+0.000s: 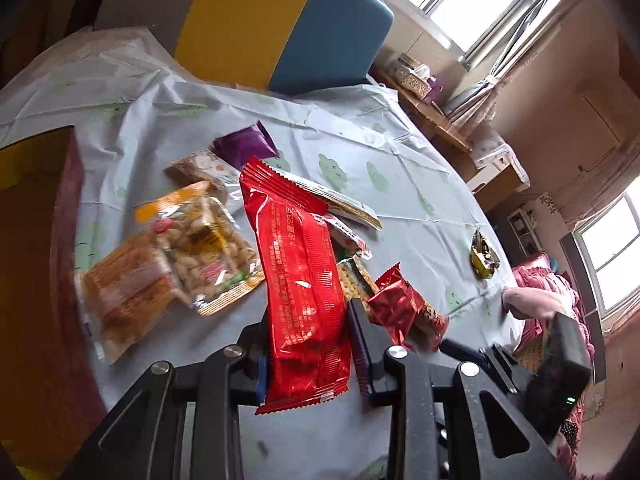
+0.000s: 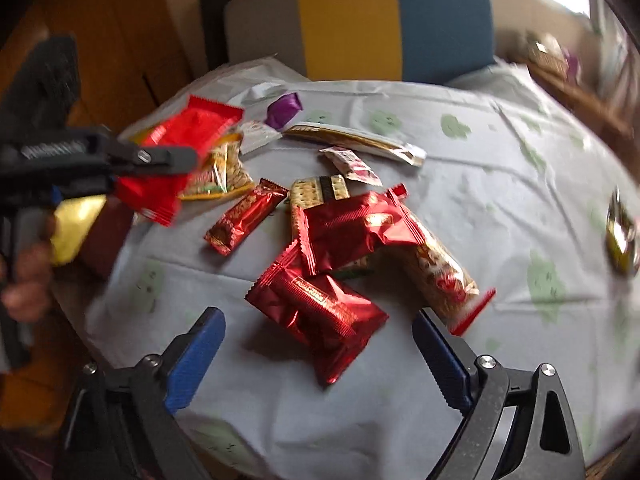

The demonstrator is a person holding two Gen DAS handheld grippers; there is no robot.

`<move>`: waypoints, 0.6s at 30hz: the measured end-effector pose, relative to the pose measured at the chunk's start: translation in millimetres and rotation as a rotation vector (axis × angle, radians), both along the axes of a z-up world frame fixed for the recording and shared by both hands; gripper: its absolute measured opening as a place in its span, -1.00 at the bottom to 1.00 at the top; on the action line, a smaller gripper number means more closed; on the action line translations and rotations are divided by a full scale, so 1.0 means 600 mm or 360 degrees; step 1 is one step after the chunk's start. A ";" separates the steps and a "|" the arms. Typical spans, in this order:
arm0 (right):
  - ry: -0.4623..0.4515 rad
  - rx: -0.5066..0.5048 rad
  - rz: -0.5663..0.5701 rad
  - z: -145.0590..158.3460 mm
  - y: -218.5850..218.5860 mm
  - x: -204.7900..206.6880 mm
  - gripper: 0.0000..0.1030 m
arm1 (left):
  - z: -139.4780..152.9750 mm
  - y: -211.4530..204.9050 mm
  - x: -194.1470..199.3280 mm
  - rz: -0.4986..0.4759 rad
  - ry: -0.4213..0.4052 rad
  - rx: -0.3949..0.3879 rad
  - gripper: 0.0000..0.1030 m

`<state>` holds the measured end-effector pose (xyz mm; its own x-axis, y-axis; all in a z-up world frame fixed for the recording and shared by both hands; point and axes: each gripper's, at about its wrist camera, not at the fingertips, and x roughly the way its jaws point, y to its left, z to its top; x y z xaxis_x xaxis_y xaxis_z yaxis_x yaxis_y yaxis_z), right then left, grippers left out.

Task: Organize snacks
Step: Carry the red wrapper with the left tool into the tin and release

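My left gripper (image 1: 308,344) is shut on a long red snack packet (image 1: 300,280) and holds it above the table; it also shows in the right wrist view (image 2: 180,152), at the left. My right gripper (image 2: 316,344) is open and empty, its blue pads (image 2: 196,360) either side of a red foil packet (image 2: 320,316) lying on the cloth. Beyond it lie another red foil packet (image 2: 352,228), a small red bar (image 2: 244,220), a cracker pack (image 2: 320,192) and a long biscuit pack (image 2: 440,272). A peanut bag (image 1: 204,244) and an orange packet (image 1: 124,304) lie left.
A box with a yellow inside (image 1: 32,248) stands at the table's left edge. A purple packet (image 1: 244,146), a long gold packet (image 2: 356,140) and a small gold-green packet (image 1: 484,258) lie on the pale tablecloth (image 1: 400,184). A yellow and blue chair (image 2: 400,24) stands behind the table.
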<state>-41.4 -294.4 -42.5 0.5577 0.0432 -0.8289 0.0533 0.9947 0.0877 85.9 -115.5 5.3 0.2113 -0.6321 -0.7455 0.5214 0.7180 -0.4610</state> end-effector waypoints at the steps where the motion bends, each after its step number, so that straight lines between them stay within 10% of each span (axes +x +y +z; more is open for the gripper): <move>1: 0.0014 -0.0043 0.0030 -0.003 0.004 0.004 0.85 | 0.003 0.007 0.000 0.0018 -0.0005 -0.0002 -0.37; 13: 0.0065 -0.0261 0.0034 -0.030 0.018 0.024 -0.26 | 0.039 0.234 0.025 0.0463 -0.0088 -0.0004 -0.37; 18: 0.0062 -0.0232 -0.0022 -0.026 0.005 0.025 -0.42 | 0.009 0.282 0.066 0.0608 -0.0035 0.0100 -0.37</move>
